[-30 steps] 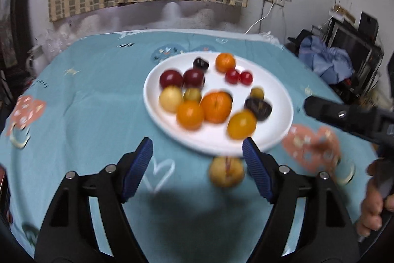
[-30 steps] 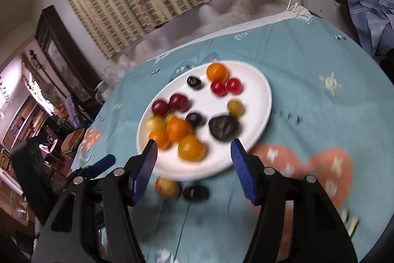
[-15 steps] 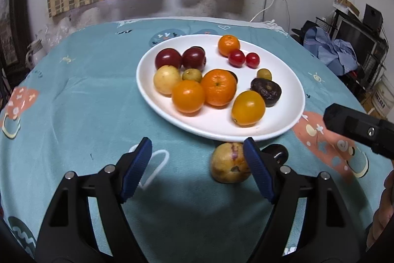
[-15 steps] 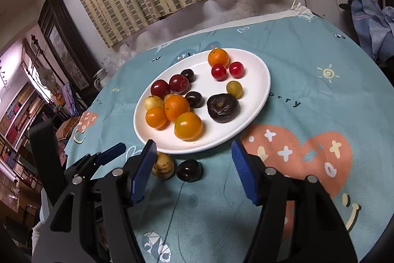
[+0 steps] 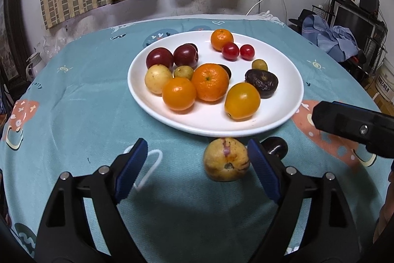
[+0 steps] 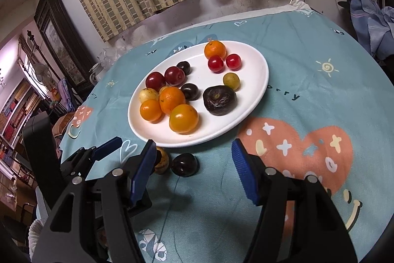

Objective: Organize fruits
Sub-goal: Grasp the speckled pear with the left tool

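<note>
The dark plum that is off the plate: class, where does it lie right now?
In the right wrist view the dark plum lies on the tablecloth just below the white plate's near rim, beside the speckled yellow fruit.

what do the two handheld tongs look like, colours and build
Both are alike: matte black plastic frames with triangular cut-outs and round silver screws at the joints. Each finger ends in a blue ribbed pad. The left tongs and right tongs show no cables or lettering. A bare hand shows at the edge, no sleeve visible.
</note>
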### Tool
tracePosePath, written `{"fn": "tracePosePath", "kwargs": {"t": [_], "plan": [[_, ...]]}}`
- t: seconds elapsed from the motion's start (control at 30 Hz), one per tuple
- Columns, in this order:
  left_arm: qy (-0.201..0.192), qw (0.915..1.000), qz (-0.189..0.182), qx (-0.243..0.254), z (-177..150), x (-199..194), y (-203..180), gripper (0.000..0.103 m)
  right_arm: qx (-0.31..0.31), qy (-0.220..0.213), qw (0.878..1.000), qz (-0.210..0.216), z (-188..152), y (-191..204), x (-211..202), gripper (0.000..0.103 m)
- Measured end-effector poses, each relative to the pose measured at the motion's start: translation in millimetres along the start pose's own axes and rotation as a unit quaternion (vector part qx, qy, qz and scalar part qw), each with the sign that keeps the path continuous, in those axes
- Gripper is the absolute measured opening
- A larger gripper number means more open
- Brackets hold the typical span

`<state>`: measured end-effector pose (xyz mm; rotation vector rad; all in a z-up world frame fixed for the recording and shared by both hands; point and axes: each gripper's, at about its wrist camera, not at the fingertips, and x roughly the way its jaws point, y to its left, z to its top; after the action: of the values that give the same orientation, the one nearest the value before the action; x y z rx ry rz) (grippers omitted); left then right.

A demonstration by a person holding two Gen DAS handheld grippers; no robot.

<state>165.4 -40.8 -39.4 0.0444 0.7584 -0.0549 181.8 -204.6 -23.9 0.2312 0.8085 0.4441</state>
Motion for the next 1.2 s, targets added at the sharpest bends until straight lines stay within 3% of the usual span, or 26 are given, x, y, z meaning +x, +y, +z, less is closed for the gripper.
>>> {"fn": "tracePosePath", "kwargs": {"t": [0.57, 0.7, 0.77, 0.93, 0.97, 1.07, 1.2], "plan": [[-0.004, 0.9994, 0.005, 0.035, -0.2, -1.0, -12.9, 0.080, 0.003, 0.004, 1.000, -0.008, 0.5, -3.6, 3.5, 0.064], [-0.003, 0.9993, -0.008, 0.036, -0.4, -1.6, -13.2, 0.066, 0.002, 0.008, 1.000, -0.010, -0.7, -3.3, 5.3, 0.064], [0.006, 0.9987, -0.042, 0.028, -0.7, -0.1, -11.3, 0.040, 0.002, 0.009, 1.000, -0.011, -1.3, -3.6, 6.1, 0.064], [0.004, 0.9971, -0.076, 0.002, -1.8, -8.6, 0.9, 0.034, -0.009, 0.007, 1.000, -0.021, -2.7, -3.3, 8.6, 0.064], [0.000, 0.9973, -0.073, -0.006, -1.7, -12.8, 8.0, 0.029, -0.012, 0.008, 1.000, -0.024, -3.6, -3.1, 9.7, 0.064], [-0.015, 0.9986, -0.042, -0.027, -0.5, -22.1, 28.8, 0.028, -0.032, 0.015, 0.999, -0.039, -8.1, 0.3, 16.2, 0.064], [-0.009, 0.9972, -0.040, -0.063, -2.5, -20.1, 48.9, 0.028, -0.087, 0.034, 0.994, -0.060, -21.4, 17.5, 31.2, 0.064]]}}
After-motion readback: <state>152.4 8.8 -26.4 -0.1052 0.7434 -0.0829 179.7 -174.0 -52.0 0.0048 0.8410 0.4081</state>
